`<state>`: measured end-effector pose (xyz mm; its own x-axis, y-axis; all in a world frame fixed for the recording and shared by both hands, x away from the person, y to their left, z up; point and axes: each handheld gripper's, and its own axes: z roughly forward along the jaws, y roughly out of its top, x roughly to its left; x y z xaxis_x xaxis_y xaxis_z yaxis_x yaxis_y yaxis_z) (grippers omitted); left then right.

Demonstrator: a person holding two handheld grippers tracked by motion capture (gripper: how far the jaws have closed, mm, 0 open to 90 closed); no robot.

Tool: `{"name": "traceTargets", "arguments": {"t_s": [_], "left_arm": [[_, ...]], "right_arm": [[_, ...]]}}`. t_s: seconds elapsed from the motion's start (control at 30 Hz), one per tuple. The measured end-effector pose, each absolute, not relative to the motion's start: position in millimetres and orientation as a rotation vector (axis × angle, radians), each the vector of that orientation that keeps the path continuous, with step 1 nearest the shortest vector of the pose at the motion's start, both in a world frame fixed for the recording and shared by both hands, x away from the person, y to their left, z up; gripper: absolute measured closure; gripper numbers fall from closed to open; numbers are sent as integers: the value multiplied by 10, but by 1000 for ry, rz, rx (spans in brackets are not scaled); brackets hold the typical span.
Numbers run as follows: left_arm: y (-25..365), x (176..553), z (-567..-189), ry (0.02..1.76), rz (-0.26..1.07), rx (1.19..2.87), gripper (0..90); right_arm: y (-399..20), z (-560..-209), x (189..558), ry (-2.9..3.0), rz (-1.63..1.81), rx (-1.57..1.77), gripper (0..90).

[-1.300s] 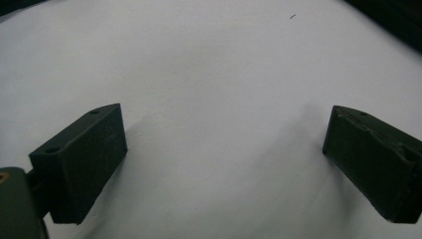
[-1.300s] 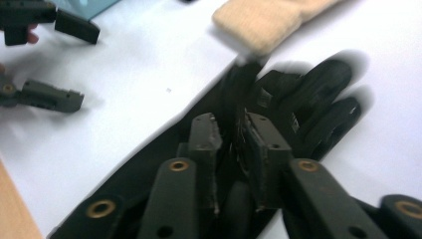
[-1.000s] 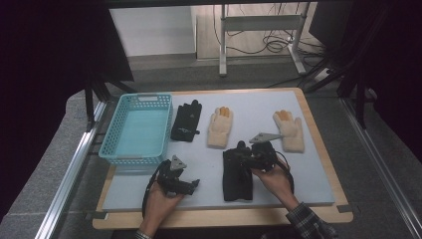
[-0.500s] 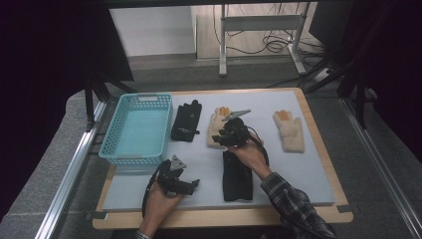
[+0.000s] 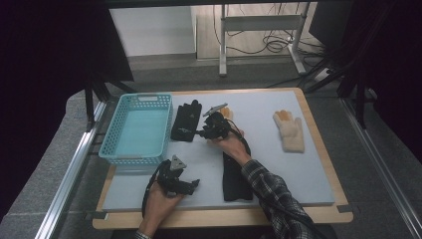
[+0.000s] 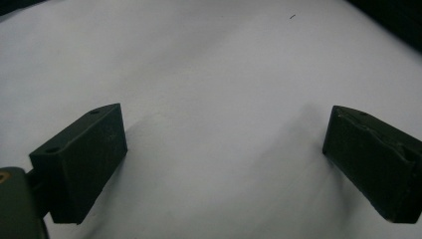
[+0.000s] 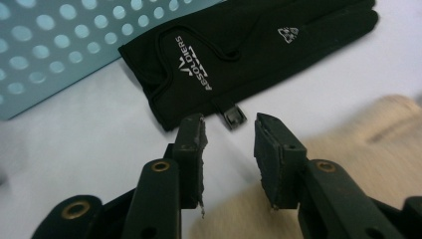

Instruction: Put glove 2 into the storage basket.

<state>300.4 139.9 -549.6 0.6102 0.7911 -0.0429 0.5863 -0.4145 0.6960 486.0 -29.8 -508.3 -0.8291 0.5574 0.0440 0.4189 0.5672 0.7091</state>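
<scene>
— So, how far along is the sorting?

— Barely begun, by the look of it. The basket (image 5: pixel 130 158) holds nothing, and all four gloves lie on the worktop (image 5: pixel 298 169): one black glove (image 5: pixel 185 121) just beside the basket, a cream glove (image 7: pixel 368 144) next to it, a far cream glove (image 5: pixel 289 130) well off to the right, and a second black glove (image 5: pixel 234 181) under the person's right forearm.

— And the right tongs (image 7: pixel 229 127)?

— They hang low over the near edge of the cream glove, tips pointing at the black glove's cuff, close to it but apart. The jaws have just been closing, yet a gap remains and nothing sits between them.

— So no grip yet. The left tongs (image 6: pixel 224 144)?

— Spread wide over bare worktop near the front edge, well away from any glove.

— Then everything is left to do.

— Likely, starting with that black glove.
</scene>
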Motion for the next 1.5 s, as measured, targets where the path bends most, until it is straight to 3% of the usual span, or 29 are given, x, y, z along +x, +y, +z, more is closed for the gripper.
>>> {"name": "traceTargets", "arguments": {"t_s": [0.4,0.53,0.73,1.03,1.07,1.17,1.27,1.5], "left_arm": [[1401,3005,-5495,1079,382,2147,38],[1401,3005,-5496,1080,382,2147,39],[1401,3005,-5495,1080,382,2148,38],[1402,3005,-5495,1080,382,2149,39],[1400,3005,-5496,1081,381,2147,38],[1400,3006,-5496,1081,381,2148,38],[1401,3006,-5495,1081,382,2150,39],[1401,3005,-5495,1080,382,2148,39]], "right_arm": [[-11,-5287,5021,2626,992,765,628],[5,-5297,5038,2636,999,783,762],[-9,-5258,5017,2668,975,804,773],[-307,-4973,4667,2676,1069,762,767],[-368,-4947,4601,2688,1073,739,757],[-466,-4914,4517,2672,1046,727,566],[-433,-4943,4677,2645,1072,782,453],[-131,-5117,4915,2634,1093,862,369]]}}
